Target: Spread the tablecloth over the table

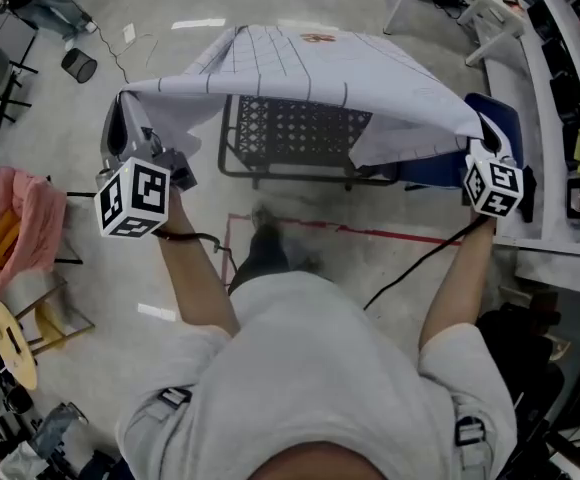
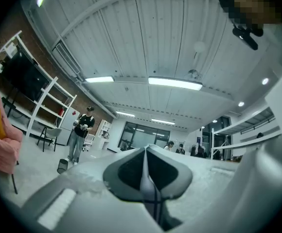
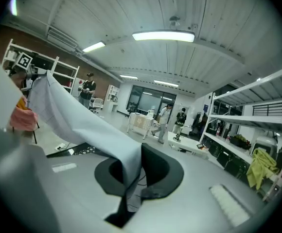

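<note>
Left hand-held gripper: raised at the person's left, its marker cube facing up. In its own view the jaws are pressed together on a thin fold of the tablecloth.
Right hand-held gripper: raised at the person's right, about level with the other. Its jaws are clamped on the cloth's other near corner.
Tablecloth: white with a thin dark grid, held up in the air by its two near corners. The near edge is stretched between the hand-held grippers and sags slightly in the middle. The rest runs away from the person over the worktop. I cannot tell whether the far end touches it.
Worktop: a dark top with a mesh pattern, showing under the lifted near edge. Most of it is covered from above by the cloth.
Floor: grey, with a red tape line between the person and the worktop. A black cable trails down from the right side.
Left of the person: a pink cloth draped over a stand, well apart from the worktop.
Right of the person: a blue seat just beside the worktop, and white shelving beyond it.
Background: other people stand across the room in both gripper views.
</note>
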Motion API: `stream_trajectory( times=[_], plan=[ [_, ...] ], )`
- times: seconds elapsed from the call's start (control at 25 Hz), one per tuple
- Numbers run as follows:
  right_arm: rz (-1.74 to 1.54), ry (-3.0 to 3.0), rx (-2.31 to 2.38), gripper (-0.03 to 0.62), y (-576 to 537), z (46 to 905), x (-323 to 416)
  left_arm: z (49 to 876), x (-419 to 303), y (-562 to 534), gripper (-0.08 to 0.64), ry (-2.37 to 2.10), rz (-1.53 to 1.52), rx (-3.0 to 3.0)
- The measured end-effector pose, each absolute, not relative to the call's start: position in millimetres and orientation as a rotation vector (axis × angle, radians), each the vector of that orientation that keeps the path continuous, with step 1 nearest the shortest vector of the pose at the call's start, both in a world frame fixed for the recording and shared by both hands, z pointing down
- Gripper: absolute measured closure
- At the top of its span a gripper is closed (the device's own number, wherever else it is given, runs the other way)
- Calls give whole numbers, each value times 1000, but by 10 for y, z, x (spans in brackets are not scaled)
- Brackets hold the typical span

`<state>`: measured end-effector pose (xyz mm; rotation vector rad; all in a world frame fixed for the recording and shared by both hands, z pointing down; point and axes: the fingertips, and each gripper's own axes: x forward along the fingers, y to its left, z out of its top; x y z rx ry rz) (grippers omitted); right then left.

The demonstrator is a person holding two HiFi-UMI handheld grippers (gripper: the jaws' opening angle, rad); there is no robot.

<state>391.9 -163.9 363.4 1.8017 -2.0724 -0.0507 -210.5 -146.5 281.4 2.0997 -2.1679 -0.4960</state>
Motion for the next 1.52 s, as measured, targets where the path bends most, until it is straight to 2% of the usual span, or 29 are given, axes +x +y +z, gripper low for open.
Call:
stream_trajectory(
  times=[0.36,0.8,1.28,1.52],
  plan=[
    [-213,-2021,1771,584,-1495,3011,4273,2717,-1789,-1337,537,-2086,-518,2189],
    [-213,-2063,1668,584,-1285,3303,4180,2585,-1829,-1277,537,-2100,-571,2166],
    [18,-2290,1801,584,-1499,3732,3709,2918,-2262,-1242,537,-2176,-460,1991],
    [-34,-2395,1614,584,-1688,3818,2879,2295,-2925,-1125,537,-2328,-551,1978]
  ],
)
